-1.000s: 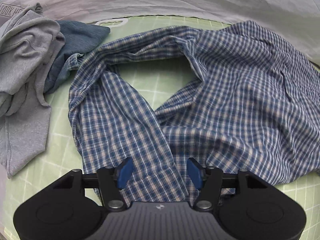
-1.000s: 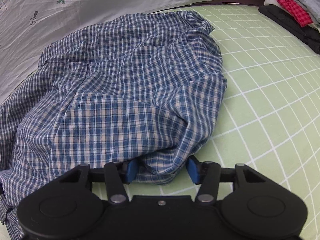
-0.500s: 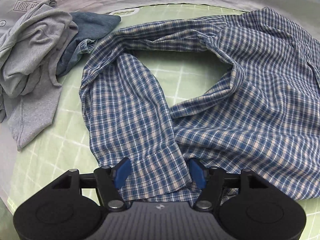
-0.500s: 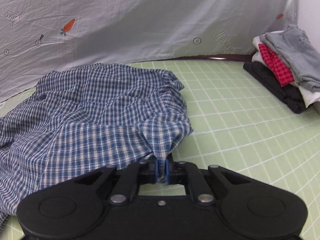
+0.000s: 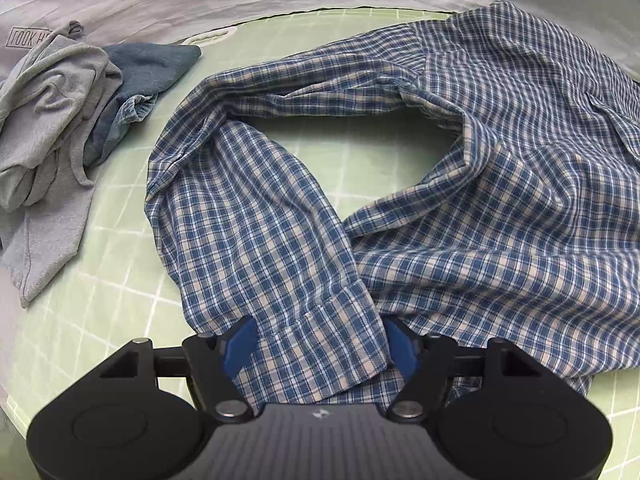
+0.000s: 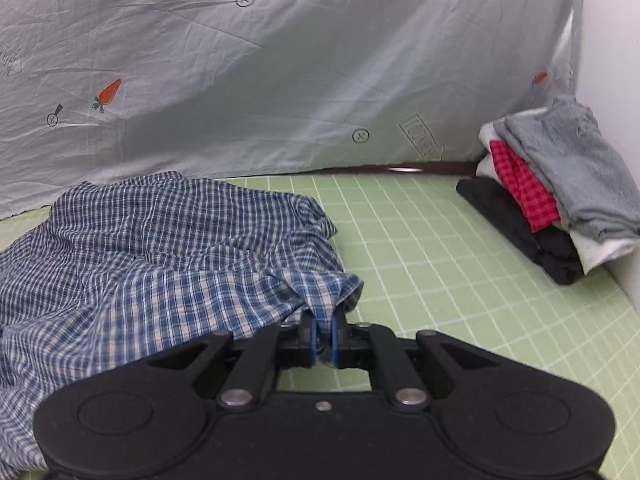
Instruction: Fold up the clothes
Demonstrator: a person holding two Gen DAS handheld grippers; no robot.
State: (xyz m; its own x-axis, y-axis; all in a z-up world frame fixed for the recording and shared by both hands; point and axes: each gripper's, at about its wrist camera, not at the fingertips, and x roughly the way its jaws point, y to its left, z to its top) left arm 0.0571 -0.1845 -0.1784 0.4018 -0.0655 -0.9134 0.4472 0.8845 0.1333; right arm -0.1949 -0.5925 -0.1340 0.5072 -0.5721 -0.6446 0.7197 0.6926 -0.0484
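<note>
Shirt: the blue checked shirt (image 5: 500, 208) lies crumpled on the green gridded surface (image 6: 460, 280), one sleeve looped round a bare patch of grid.
Right tool: my right tool (image 6: 322, 338) is clamped on a bunched edge of the shirt, fabric pinched between the blue pads; I hold it so I can pull that side out flat.
Left tool: my left tool (image 5: 320, 346) hangs over the sleeve cuff (image 5: 332, 344) with its jaws opening; the cuff lies between the pads (image 5: 240, 344), not pressed by them, so nothing is gripped there yet.
Waiting pile: grey and denim clothes (image 5: 60, 120) sit crumpled near the shirt's left, unfolded.
Done pile: a folded stack (image 6: 552, 200) sits well apart at the far right, leaving room to spread the shirt.
</note>
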